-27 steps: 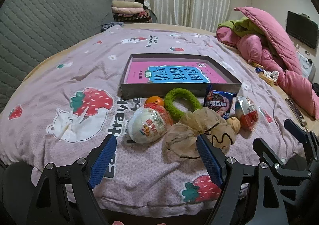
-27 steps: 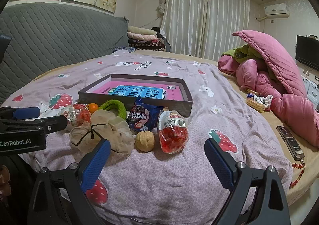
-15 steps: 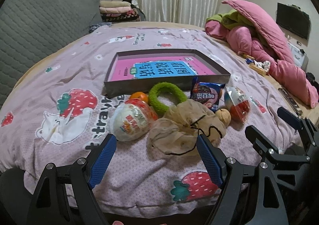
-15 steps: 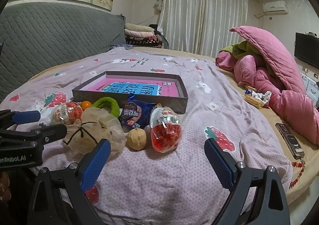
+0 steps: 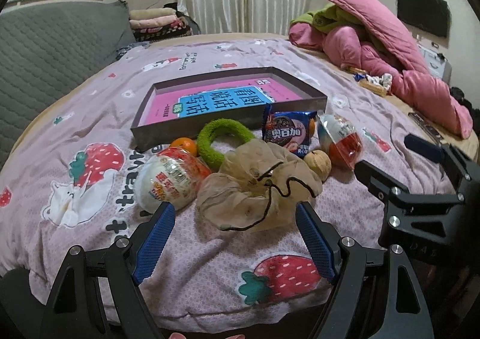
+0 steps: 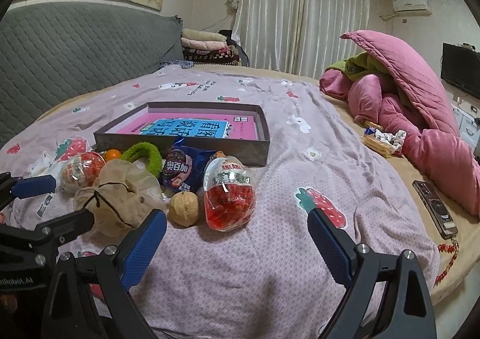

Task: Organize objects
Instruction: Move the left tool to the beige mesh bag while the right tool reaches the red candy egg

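A mauve bedspread [image 6: 300, 177] printed with strawberries carries everything, and the landmark on it is a shallow grey box [image 6: 258, 143] lying flat, with a pink and blue book [image 6: 192, 127] inside it. Its long axis runs left to right across both views. Lined up along the box's near wall are, by size: a crumpled beige mesh pouch [image 5: 258, 186] with a black drawstring, two egg-shaped toys in clear wrap, one at the left end [image 5: 171, 180] and one at the right [image 6: 229, 195], its narrow end toward the box, a blue snack packet [image 5: 288, 131] leaning on the wall, a green fuzzy ring [image 5: 225, 140], a walnut [image 6: 183, 208] and a small orange [image 5: 184, 145]. The left gripper [image 5: 234, 237] and the right gripper [image 6: 237, 244] hover nearer than the row, each with fingers spread wide and holding nothing.
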